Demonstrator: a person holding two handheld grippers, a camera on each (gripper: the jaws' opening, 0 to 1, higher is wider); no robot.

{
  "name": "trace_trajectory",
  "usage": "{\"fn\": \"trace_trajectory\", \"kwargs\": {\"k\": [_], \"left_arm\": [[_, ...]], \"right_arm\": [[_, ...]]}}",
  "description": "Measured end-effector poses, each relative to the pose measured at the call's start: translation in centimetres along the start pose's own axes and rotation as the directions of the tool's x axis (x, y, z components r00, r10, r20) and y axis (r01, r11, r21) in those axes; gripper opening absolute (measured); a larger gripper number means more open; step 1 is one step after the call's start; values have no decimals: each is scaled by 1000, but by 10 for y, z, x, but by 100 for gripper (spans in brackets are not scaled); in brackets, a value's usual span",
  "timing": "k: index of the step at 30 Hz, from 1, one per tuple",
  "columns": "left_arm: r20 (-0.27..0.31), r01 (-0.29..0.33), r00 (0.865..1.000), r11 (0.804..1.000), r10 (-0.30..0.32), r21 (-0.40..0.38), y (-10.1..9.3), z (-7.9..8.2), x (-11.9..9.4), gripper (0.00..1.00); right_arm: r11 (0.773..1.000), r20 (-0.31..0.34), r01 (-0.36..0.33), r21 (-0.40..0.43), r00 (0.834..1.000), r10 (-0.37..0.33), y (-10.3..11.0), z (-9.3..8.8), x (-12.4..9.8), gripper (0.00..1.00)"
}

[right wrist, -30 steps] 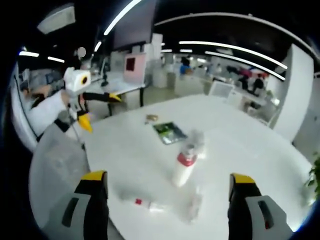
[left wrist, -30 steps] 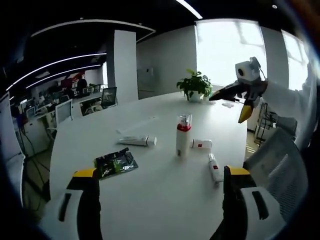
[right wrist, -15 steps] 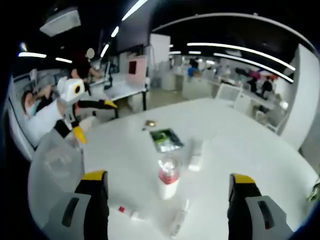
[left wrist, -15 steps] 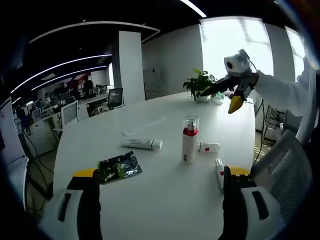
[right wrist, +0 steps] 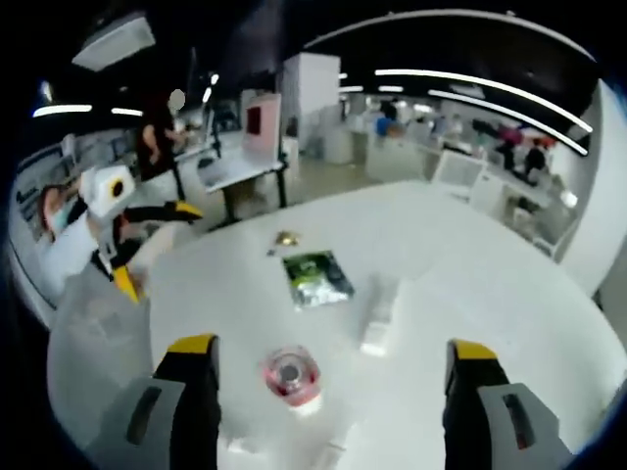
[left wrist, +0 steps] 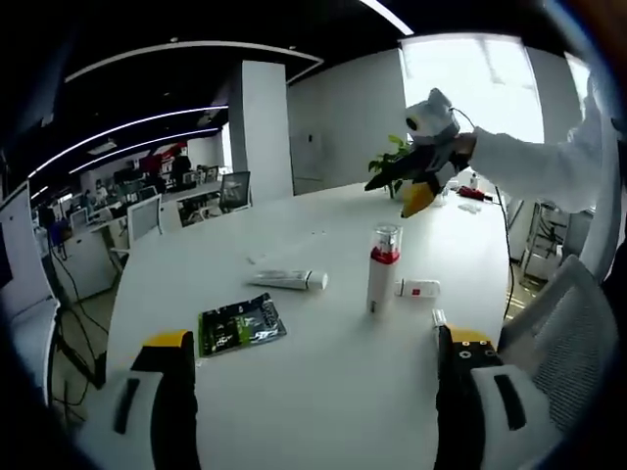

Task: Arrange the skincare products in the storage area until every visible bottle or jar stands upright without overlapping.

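With jaws apart, the right gripper (right wrist: 328,411) hangs over the upright red-collared bottle (left wrist: 382,267) mid-table (tubes lie beside it), so a careless descent risks toppling it, while the left gripper (left wrist: 313,392), also open, waits short of the table.

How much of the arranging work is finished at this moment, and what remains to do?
Done: only the red-banded bottle stands upright on the white table. In hand: nothing; the right gripper hangs open above that bottle, and the left gripper is open and empty. Left: the white tube and the small tube with the red label lie on their sides and need standing. A green packet lies flat nearby.
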State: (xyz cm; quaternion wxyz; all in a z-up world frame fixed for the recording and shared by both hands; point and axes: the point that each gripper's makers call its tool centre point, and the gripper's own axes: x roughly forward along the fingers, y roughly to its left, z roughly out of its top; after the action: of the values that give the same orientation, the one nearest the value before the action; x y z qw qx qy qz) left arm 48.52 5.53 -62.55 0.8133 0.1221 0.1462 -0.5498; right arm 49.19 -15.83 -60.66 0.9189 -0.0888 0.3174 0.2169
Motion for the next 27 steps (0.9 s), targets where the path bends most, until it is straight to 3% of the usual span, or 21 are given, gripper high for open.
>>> {"fn": "trace_trajectory", "kwargs": {"k": [8, 18, 21, 23, 27], "left_arm": [[-13, 7, 1000, 1000, -7, -24, 3, -12, 2, 99], [-31, -11, 999, 1000, 10, -17, 3, -23, 3, 99], [-68, 15, 998, 1000, -15, -7, -3, -32, 5, 99], [-93, -3, 996, 1000, 4, 7, 0, -38, 4, 99], [-74, 5, 997, 1000, -7, -27, -2, -36, 3, 99]], "right_arm": [[999, -46, 16, 49, 999, -13, -26, 2, 30, 91], [994, -150, 1, 112, 989, 16, -45, -15, 76, 83], [995, -208, 17, 101, 978, 5, -52, -28, 93, 81], [995, -224, 16, 101, 974, 7, -55, -32, 100, 80], [994, -265, 12, 113, 964, 19, -60, -42, 119, 79]]}}
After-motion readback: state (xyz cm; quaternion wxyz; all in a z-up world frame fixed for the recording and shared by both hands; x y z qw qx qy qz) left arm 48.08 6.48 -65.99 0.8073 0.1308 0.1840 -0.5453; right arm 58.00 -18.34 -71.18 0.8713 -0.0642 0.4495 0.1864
